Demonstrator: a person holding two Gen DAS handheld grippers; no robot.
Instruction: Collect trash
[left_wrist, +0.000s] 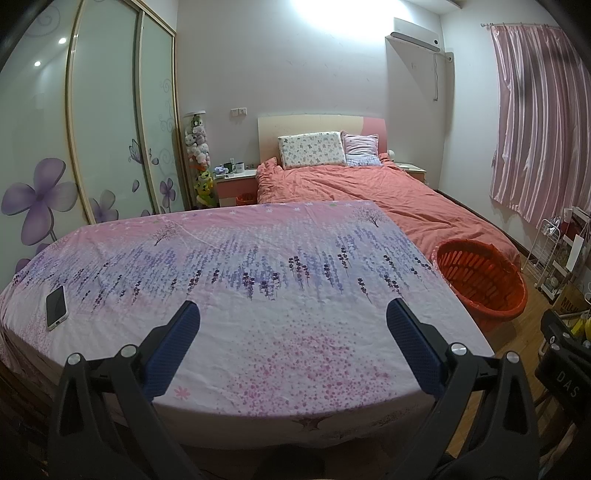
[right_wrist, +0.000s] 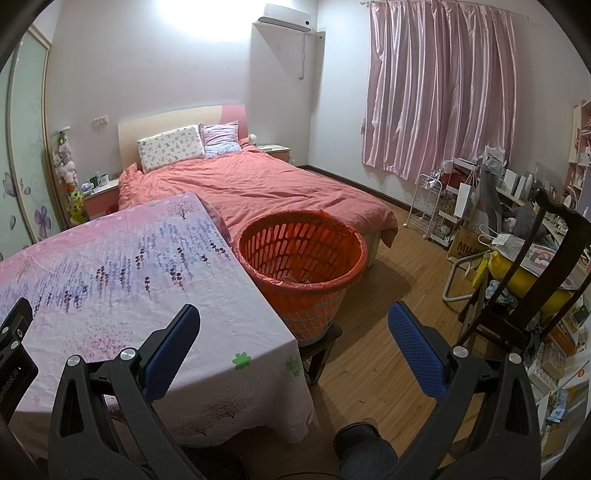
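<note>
Right wrist view: orange basket (right_wrist: 303, 266) sits ahead between the spread-apart, empty right gripper (right_wrist: 293, 345).

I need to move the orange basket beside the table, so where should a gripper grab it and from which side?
Grip the orange basket at its rolled top rim, one finger inside and one outside, coming down from above on the near floor side. The wall is wide and flares, too broad to span; the table crowds its left. The right gripper is open.

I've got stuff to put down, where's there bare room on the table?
Most of the floral tablecloth is bare, from the phone near its left edge across to the orange basket beside its right edge. The floor by the chair is crowded with bags.
</note>
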